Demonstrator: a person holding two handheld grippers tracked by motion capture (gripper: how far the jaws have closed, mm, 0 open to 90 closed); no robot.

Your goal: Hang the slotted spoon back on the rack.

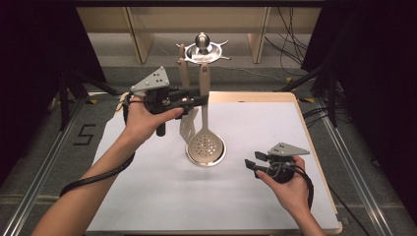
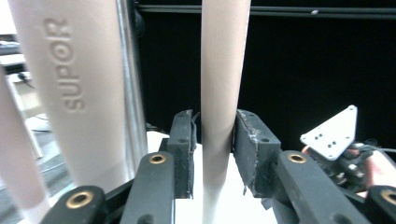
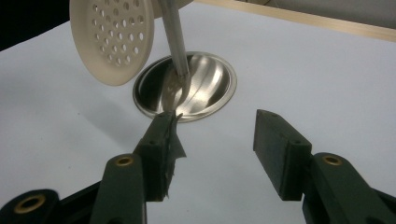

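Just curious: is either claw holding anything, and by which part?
The left gripper's jaws flank the skimmer's handle without clearly clamping it; the right gripper holds nothing.

A white-topped table (image 1: 147, 196) with a pale wooden edge sits on grey carpeted floor (image 1: 44, 142), metal rails (image 1: 34, 182) running along both sides. Black curtains (image 1: 29, 49) close in left and right; wooden panels (image 1: 137, 34) stand behind, cables (image 1: 290, 44) trailing.

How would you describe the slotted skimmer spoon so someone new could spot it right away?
Start at the white mat on the table, then find the round steel stand base near its middle. The skimmer spoon hangs over that base, its beige handle between the left gripper jaws. Unlike the utensils beside it, it ends in a round disc full of holes.
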